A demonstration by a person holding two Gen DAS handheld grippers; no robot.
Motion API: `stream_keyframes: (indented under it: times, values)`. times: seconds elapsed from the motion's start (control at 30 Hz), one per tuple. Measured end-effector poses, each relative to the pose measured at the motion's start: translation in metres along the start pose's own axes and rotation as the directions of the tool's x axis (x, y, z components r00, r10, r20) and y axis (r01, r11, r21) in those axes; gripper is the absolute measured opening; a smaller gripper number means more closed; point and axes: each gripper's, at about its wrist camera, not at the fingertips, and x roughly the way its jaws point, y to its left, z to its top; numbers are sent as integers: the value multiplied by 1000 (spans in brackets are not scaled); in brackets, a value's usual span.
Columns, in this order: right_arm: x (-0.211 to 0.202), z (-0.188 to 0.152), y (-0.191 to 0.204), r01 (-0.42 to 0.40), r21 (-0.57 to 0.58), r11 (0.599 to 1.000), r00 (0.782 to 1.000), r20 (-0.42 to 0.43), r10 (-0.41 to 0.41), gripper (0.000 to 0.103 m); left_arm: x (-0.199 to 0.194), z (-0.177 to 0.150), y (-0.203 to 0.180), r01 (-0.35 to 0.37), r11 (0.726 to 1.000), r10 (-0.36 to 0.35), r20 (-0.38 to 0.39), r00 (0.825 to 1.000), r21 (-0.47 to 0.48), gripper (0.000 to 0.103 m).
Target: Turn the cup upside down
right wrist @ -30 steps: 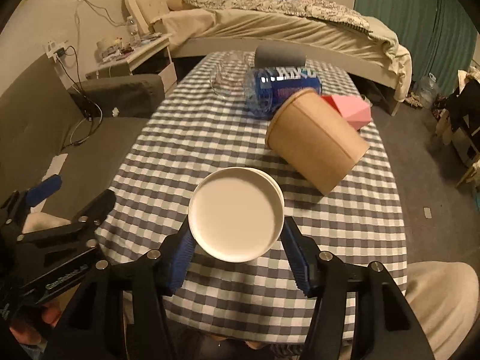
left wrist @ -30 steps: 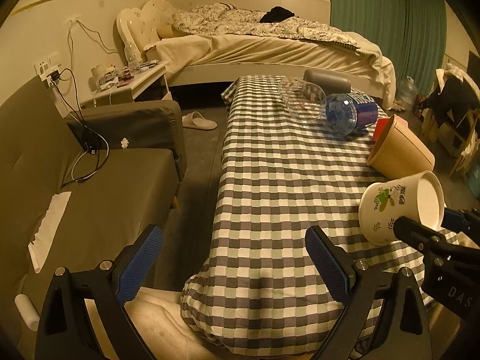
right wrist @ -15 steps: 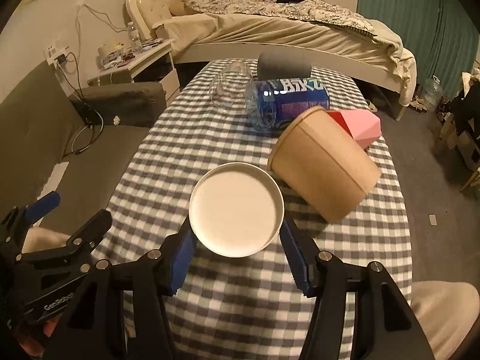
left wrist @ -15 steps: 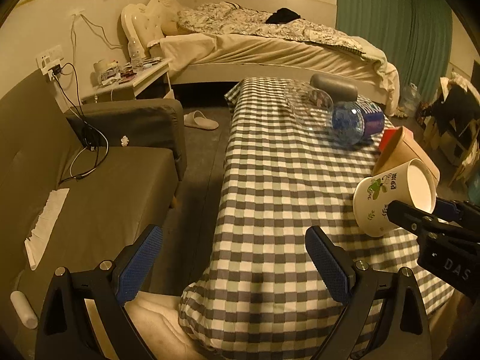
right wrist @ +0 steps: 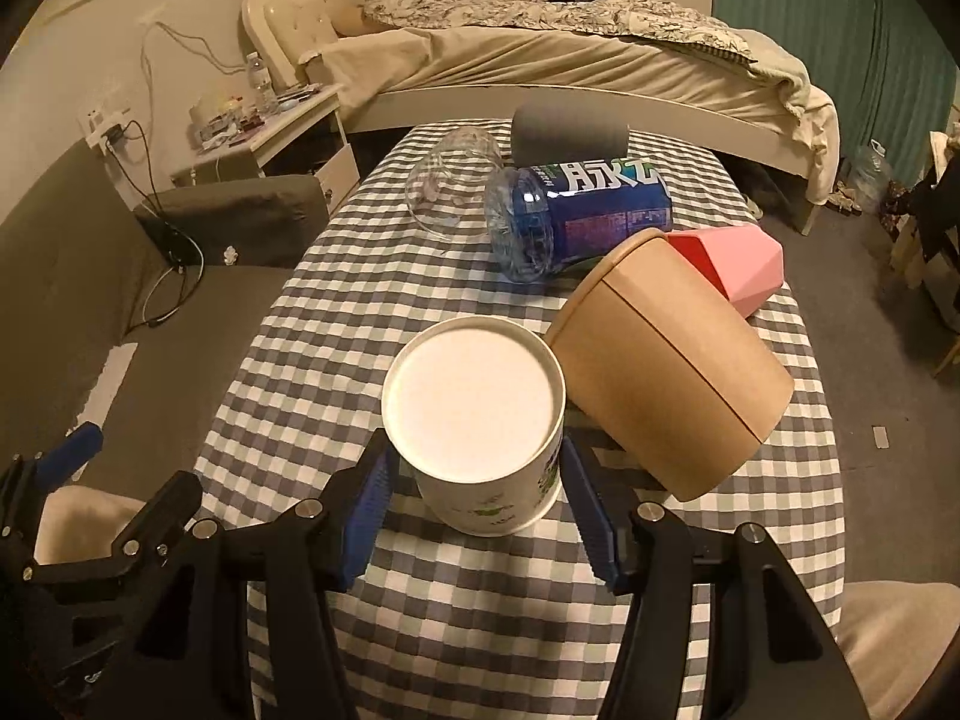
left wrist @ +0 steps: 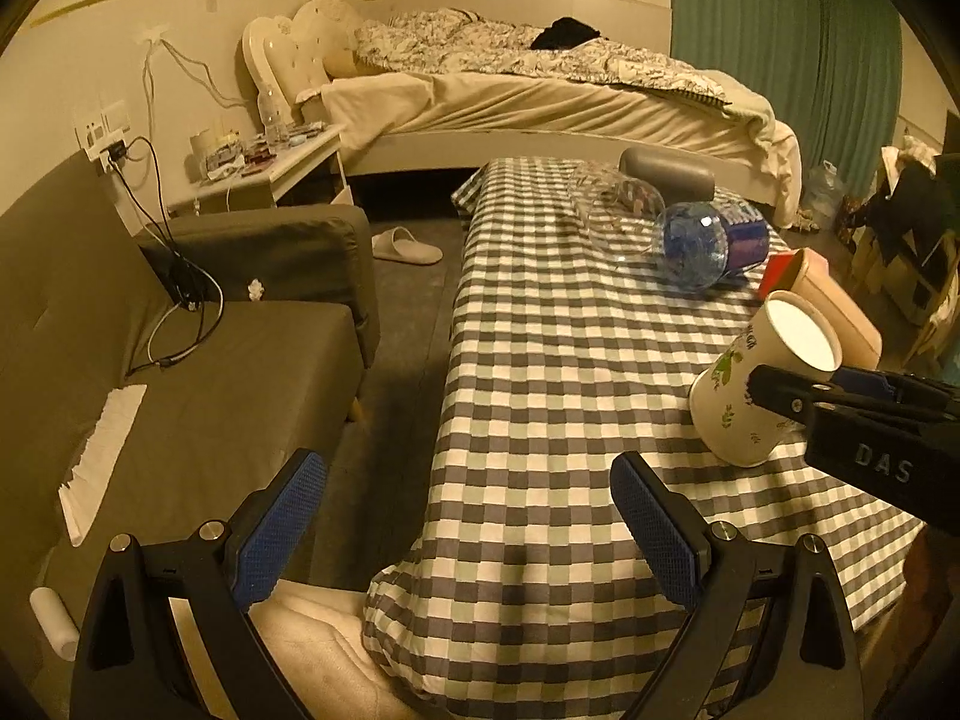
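Note:
A white paper cup with green leaf prints (right wrist: 480,414) is held base-up between the blue pads of my right gripper (right wrist: 477,504), which is shut on it. Its wide rim is at or just above the checked tablecloth (right wrist: 360,312); I cannot tell if it touches. The cup also shows in the left wrist view (left wrist: 759,396), tilted, with the right gripper's black fingers (left wrist: 840,408) around it. My left gripper (left wrist: 468,531) is open and empty, held off the table's near left corner.
A brown paper tub (right wrist: 666,360) lies on its side touching the cup's right. Behind it lie a pink-red box (right wrist: 738,264), a blue plastic bottle (right wrist: 582,216), a clear glass (right wrist: 450,180) and a grey cylinder (right wrist: 570,132). A grey sofa (left wrist: 180,360) stands left.
My right gripper has turned the cup from lying sideways to base-up and lowered it toward the cloth next to the brown tub. The left gripper has stayed open and nearly still.

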Motion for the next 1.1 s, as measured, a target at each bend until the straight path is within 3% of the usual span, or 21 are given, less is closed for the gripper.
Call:
stream_keyframes:
  times: [0.1,0.4,0.7,0.77,0.93,1.1]
  values:
    - [-6,1,-4,1,19,1000,1000,21,-2,75,-11,2,-3,1,1000,-2,19,1000,5,99]
    - [-81,4,-18,-5,9,1000,984,180,4,80,-51,14,-18,8,1000,-8,87,996,-1,99]
    - [-149,-17,-49,102,-7,995,950,299,-95,88,-87,12,-50,48,999,-51,177,983,19,99]
    - [-153,-25,-53,124,-5,992,944,307,-117,90,-89,11,-56,59,998,-61,185,981,18,99]
    - [-144,-42,-67,118,34,992,955,270,-123,95,-93,8,-68,50,998,-58,195,979,44,103]
    - [-129,-52,-74,129,47,991,960,242,-137,99,-91,5,-66,59,998,-60,195,979,9,103]
